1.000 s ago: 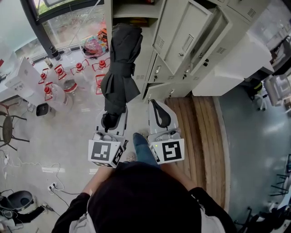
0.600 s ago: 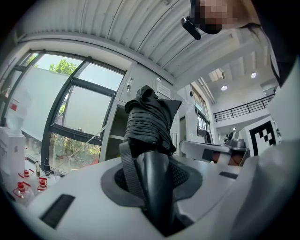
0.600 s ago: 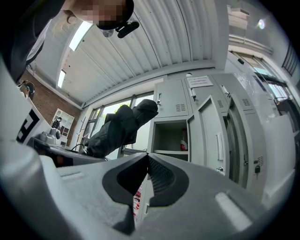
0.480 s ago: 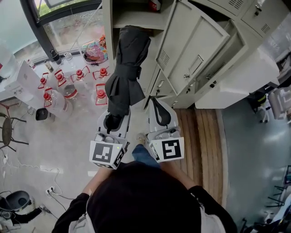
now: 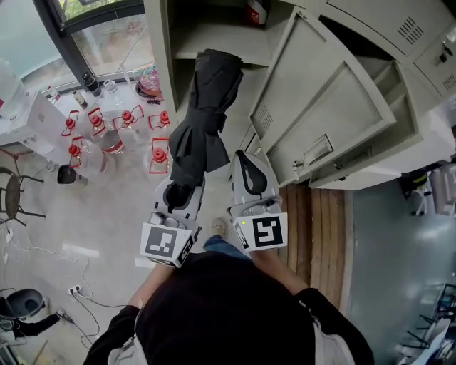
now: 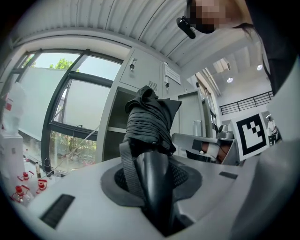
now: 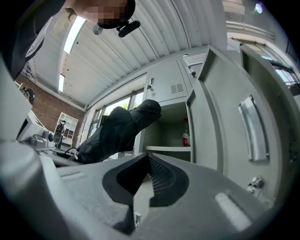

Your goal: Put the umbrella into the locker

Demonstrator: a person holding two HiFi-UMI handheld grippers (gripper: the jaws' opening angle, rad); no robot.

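Observation:
The folded black umbrella [image 5: 203, 107] sticks forward from my left gripper [image 5: 176, 194], which is shut on its handle end; its tip reaches the open locker compartment [image 5: 206, 32] just above a shelf. In the left gripper view the umbrella [image 6: 147, 124] rises from between the jaws of the left gripper [image 6: 154, 187], with its strap hanging beside the handle. My right gripper [image 5: 249, 175] is beside it on the right, shut and empty. The right gripper view shows the right gripper [image 7: 143, 187], the umbrella [image 7: 117, 133] on the left and the locker shelf [image 7: 168, 149] ahead.
The locker door [image 5: 320, 114] hangs open to the right, close to my right gripper. A red can [image 5: 256, 11] stands inside on an upper shelf. Several red-capped water jugs [image 5: 107, 135] stand on the floor left by the window. Wooden flooring [image 5: 313, 228] runs on the right.
Both grippers have advanced toward the locker together with the person. The umbrella's tip has gone from in front of the cabinet to the open compartment's mouth. The door now looms larger at right.

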